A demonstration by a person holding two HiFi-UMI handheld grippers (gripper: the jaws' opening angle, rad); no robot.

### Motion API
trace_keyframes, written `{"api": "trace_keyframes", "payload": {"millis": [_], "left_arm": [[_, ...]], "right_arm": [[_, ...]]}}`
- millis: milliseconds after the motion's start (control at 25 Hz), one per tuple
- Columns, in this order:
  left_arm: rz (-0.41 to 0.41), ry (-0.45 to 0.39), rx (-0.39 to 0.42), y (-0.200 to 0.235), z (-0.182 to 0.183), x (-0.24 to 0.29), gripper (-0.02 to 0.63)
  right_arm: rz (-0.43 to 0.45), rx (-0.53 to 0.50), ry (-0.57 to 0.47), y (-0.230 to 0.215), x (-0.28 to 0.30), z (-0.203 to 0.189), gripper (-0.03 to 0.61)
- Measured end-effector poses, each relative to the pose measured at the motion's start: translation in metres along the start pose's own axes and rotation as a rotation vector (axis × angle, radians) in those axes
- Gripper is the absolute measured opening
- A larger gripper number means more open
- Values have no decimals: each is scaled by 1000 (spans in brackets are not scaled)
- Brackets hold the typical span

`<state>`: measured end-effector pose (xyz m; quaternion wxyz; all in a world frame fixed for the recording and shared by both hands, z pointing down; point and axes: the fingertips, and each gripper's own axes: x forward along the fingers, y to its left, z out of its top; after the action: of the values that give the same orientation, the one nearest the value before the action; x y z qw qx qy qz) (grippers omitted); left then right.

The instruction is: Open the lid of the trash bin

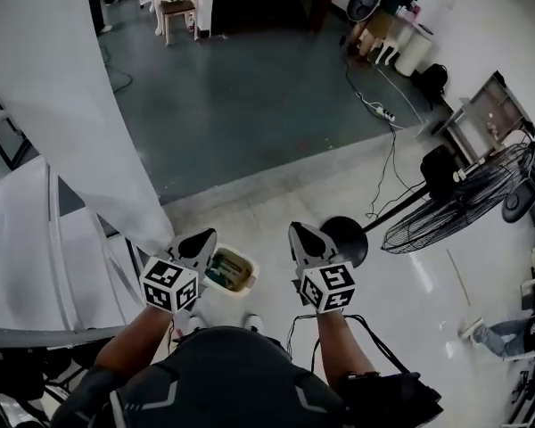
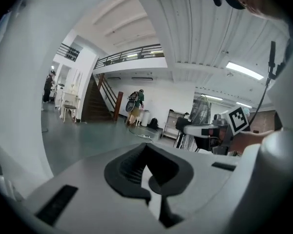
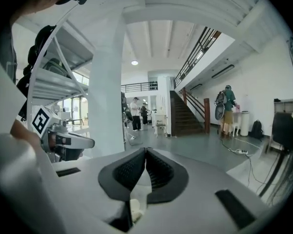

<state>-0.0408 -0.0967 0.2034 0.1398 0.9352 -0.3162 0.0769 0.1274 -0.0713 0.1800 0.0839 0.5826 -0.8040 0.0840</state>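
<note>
**Inspector A:** State of the jaws?

**Inspector B:** The left gripper [image 2: 145,146] has its jaws together, the ribbed pads meeting at the tip with nothing between them. The right gripper [image 3: 145,151] is the same: jaws closed and empty. Both gripper views look out level across the hall, and neither shows the bin.

**Inspector A:** Where is the trash bin?

**Inspector B:** Only the head view shows it. The trash bin [image 1: 239,256] stands on the floor, low between the two grippers and just ahead of the person's white shoes [image 1: 250,323]. In that view the left gripper [image 1: 205,237] has its tips beside the bin's left rim. The right gripper [image 1: 300,231] is clearly off to the bin's right.

**Inspector A:** Lid condition?

**Inspector B:** I cannot tell. A white rim frames an olive-toned centre, which could be the lid or the bin's inside.

**Inspector A:** What does the next move turn on?

**Inspector B:** In my judgement, the bin lies below the jaws, not ahead of them. The left gripper is nearer, and it would have to tip downward. The bin's long axis seems to run roughly left to right, but I'm not sure of that.
</note>
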Motion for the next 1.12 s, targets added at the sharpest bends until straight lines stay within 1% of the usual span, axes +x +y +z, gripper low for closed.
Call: {"api": "trace_keyframes", "payload": {"millis": [160, 240, 360, 480, 680, 800, 880, 960, 1040, 1120], "left_arm": [[21, -74, 11, 10, 37, -22, 8], [39, -112, 34, 15, 58, -32, 8], [59, -175, 73, 17, 88, -45, 8], [80, -203, 114, 20, 107, -53, 8], [120, -226, 159, 26, 124, -60, 8], [177, -250, 190, 38, 131, -64, 8], [215, -267, 212, 45, 136, -67, 8], [232, -280, 199, 48, 138, -70, 8], [230, -290, 181, 48, 140, -73, 8], [229, -292, 181, 47, 141, -74, 8]], "right_arm": [[28, -45, -50, 7, -9, 36, 28], [30, -51, -81, 9, -13, 52, 28], [24, -93, -114, 10, -18, 72, 28], [26, -103, -145, 9, -19, 88, 28], [23, -108, -165, 9, -14, 104, 26], [5, -92, -167, 8, -14, 105, 26], [-16, -101, -174, 6, -16, 108, 26], [-33, -110, -176, 2, -19, 110, 26], [-43, -106, -177, 0, -22, 110, 26], [-51, -100, -176, -3, -23, 110, 26]]}}
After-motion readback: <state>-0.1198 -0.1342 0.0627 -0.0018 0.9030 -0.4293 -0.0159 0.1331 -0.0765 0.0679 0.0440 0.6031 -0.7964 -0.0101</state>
